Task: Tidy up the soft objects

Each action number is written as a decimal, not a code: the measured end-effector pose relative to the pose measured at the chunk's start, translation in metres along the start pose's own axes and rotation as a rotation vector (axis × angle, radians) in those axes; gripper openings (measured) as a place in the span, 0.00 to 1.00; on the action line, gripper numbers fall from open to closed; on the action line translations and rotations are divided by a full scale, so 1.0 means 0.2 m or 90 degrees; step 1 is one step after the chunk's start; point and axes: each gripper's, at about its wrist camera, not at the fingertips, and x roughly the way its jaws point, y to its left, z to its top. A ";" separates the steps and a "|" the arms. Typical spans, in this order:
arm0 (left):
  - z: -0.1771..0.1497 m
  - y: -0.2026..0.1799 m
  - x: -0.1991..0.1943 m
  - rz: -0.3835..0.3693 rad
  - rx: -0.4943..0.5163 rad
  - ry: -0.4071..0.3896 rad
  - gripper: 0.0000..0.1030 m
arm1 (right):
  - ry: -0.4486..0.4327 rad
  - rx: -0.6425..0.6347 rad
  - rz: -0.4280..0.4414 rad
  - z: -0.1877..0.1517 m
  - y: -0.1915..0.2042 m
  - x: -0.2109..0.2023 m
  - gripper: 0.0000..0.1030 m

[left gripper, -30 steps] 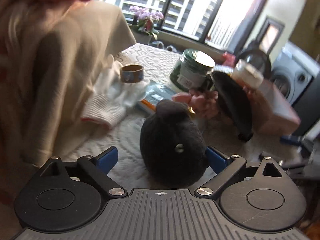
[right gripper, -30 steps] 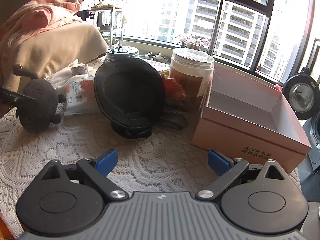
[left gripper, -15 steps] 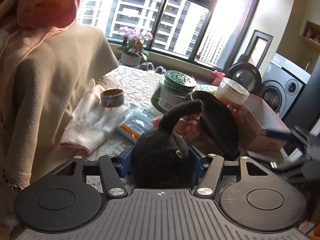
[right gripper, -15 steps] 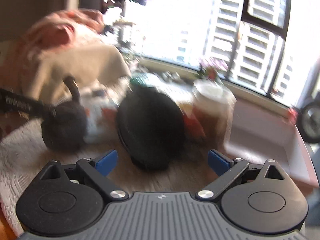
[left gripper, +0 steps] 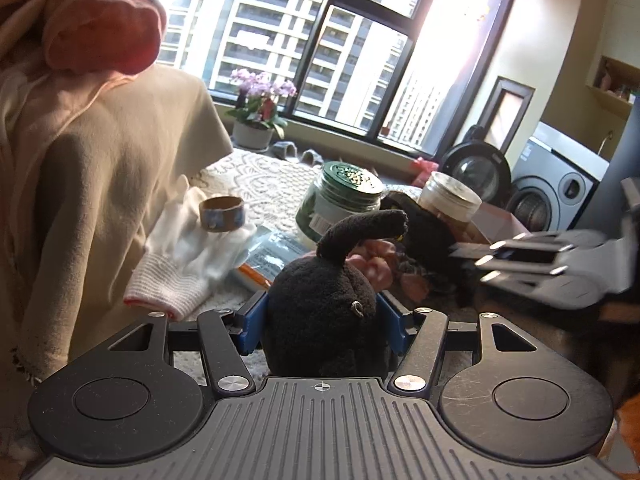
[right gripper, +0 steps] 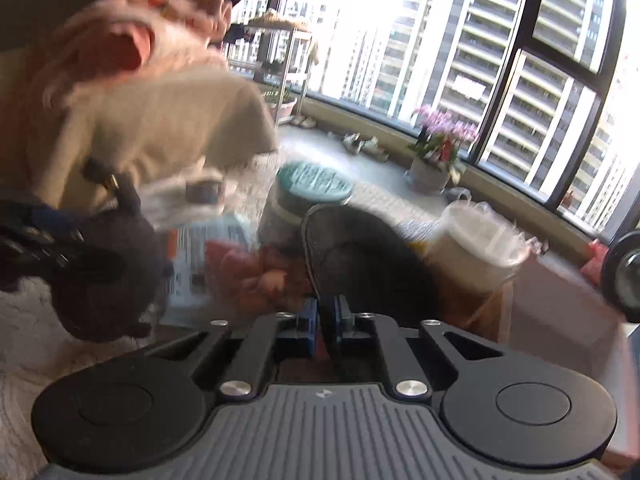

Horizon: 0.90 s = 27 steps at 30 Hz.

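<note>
Claws first: my left claw [left gripper: 322,328] was clamped on the black plush toy [left gripper: 324,316], blue pads [left gripper: 252,326] pressed into both its sides, its curled tail sticking up toward the jars. My right claw [right gripper: 325,326] had its pads pinched together on the thin rim of the black cap [right gripper: 360,256], which stood on edge right in front of it. Right view was blurred.

Just past the toy lay pink soft stuff [left gripper: 376,258], hard to tell what exactly, touching the cap's base. Left of that, a flat printed packet [left gripper: 266,254] sat on the lace tablecloth [left gripper: 260,184], partly under a white knit glove [left gripper: 180,268] with a tape roll [left gripper: 221,214] resting on it. Behind those stood a green-lidded jar [left gripper: 340,200] and, beside it, a clear jar with a pale lid [left gripper: 452,200]. Pink box [right gripper: 560,304] sat open just right of the clear jar. Beige cloth [left gripper: 100,184] hung over something tall at the left, pink cloth [left gripper: 100,28] piled on top. Potted pink flowers [left gripper: 260,112] stood at the window; a washing machine [left gripper: 556,196] was far right.
</note>
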 end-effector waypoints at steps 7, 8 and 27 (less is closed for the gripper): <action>-0.01 -0.02 -0.01 -0.032 -0.014 -0.003 0.62 | -0.029 0.044 0.024 0.11 -0.10 -0.30 0.03; -0.01 -0.03 -0.02 -0.037 -0.012 -0.004 0.62 | -0.032 0.052 0.033 0.11 -0.11 -0.34 0.03; -0.05 -0.40 0.13 -0.118 0.083 0.081 0.62 | 0.030 0.124 -0.047 -0.39 -0.34 -0.80 0.02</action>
